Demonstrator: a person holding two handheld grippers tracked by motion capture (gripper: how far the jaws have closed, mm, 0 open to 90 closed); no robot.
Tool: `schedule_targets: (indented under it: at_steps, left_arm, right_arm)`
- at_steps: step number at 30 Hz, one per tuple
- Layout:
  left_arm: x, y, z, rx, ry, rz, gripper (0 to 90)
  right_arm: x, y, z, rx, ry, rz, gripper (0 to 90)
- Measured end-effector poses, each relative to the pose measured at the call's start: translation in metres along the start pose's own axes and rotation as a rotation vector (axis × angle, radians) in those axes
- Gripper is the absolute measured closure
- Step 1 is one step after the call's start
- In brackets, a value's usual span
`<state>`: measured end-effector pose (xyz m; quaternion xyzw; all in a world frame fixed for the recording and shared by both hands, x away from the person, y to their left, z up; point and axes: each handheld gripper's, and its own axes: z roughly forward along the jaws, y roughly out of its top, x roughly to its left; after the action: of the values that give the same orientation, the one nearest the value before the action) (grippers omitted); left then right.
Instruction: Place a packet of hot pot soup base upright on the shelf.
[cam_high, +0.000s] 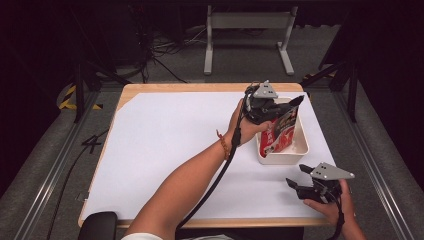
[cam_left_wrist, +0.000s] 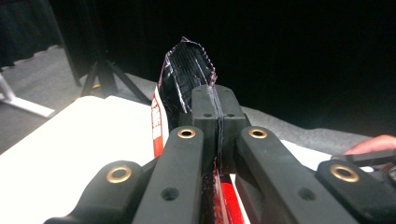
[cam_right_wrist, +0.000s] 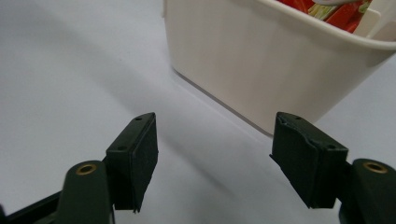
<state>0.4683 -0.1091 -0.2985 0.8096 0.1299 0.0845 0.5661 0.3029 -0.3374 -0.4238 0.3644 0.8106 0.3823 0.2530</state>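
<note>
At about two o'clock on the white table (cam_high: 165, 150), near its right edge, a white plastic bin (cam_high: 300, 150) is standing, and a red and black snack packet (cam_high: 281, 131) is sitting partly inside it. I am seeing its lower red part down in the bin, while its black sealed top is rising above the rim. Its long axis is running from the bin floor upward, leaning toward one o'clock, so the crimped top edge is pointing up and away from me.

I am holding the left gripper (cam_high: 295, 101) over the far end of the bin, and its jaws are pressed together on the upper part of the packet. Through the left gripper view, the black foil top (cam_left_wrist: 187, 74) is sticking out past the closed pads (cam_left_wrist: 217, 109), and a strip of red is showing below between the jaw arms.

At about four o'clock, I am keeping the right gripper (cam_high: 299, 176) low over the table, just in front of the bin. Its jaws are standing wide apart with nothing between them; through the right gripper view, the two pads (cam_right_wrist: 135, 158) are framing the near wall of the bin (cam_right_wrist: 252, 65), apart from it. Over the rim, some red of the packet (cam_right_wrist: 327, 10) is showing inside.
</note>
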Motion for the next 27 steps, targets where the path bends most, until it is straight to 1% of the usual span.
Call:
schedule_targets:
  at_steps: [2,3,5,6,8,9,10,11,13,14,15,17,19,21,22,24,25,27]
  left_arm:
    - [0.002,0.0,-0.002,0.002,-0.001,0.001,88.2]
    - [0.003,0.001,-0.004,0.006,-0.005,0.01,87.6]
    - [0.004,0.002,-0.006,0.032,0.033,0.051,86.2]
    - [0.004,0.002,-0.009,0.043,0.032,0.063,86.2]
    - [0.004,0.003,-0.012,0.055,0.051,0.09,86.0]
    - [0.005,0.003,-0.013,0.064,0.039,0.092,86.0]
    - [0.005,0.003,-0.013,0.064,0.039,0.092,85.7]
    - [0.006,0.003,-0.016,0.079,0.058,0.106,85.3]
    - [0.01,0.003,-0.019,0.086,0.046,0.105,84.6]
    - [0.01,0.002,-0.02,0.09,0.056,0.105,83.4]
    - [0.011,0.003,-0.022,0.097,0.054,0.112,83.1]
    - [0.012,0.003,-0.023,0.103,0.05,0.111,81.8]
    - [0.013,0.003,-0.026,0.119,0.061,0.131,80.7]
    - [0.015,0.003,-0.029,0.122,0.057,0.134,80.0]
    - [0.015,0.003,-0.03,0.127,0.065,0.139,80.0]
    - [0.016,0.002,-0.033,0.132,0.061,0.143,79.9]
    - [0.017,0.001,-0.036,0.135,0.075,0.147,78.6]
    - [0.018,0.0,-0.039,0.138,0.068,0.148,78.4]
  right_arm:
    - [0.0,0.0,0.0,-0.001,0.0,-0.002,31.4]
    - [0.0,0.0,0.0,-0.001,0.001,-0.001,31.4]
    - [0.001,0.0,0.001,0.002,0.0,-0.001,31.6]
    - [0.001,0.0,0.001,0.002,0.001,-0.001,31.7]
    - [0.001,0.0,0.001,0.005,0.005,-0.003,31.6]
    - [0.002,0.0,0.002,0.007,0.004,-0.006,31.7]
    - [0.002,0.0,0.002,0.007,0.004,-0.006,31.7]
    - [0.002,0.0,0.002,0.008,0.006,-0.007,31.7]
    - [0.002,0.0,0.002,0.009,0.007,-0.007,31.7]
    - [0.002,0.0,0.002,0.009,0.008,-0.006,31.7]
    - [0.002,0.0,0.002,0.01,0.009,-0.006,31.7]
    - [0.002,0.0,0.002,0.01,0.01,-0.007,31.6]
    - [0.002,0.0,0.003,0.015,0.012,-0.011,31.7]
    - [0.003,0.0,0.003,0.014,0.011,-0.013,31.7]
    - [0.003,0.0,0.003,0.014,0.011,-0.013,31.7]
    - [0.003,0.0,0.002,0.012,0.01,-0.011,31.7]
    - [0.003,0.0,0.002,0.009,0.009,-0.012,31.7]
    - [0.003,0.001,0.001,0.007,0.007,-0.013,31.7]
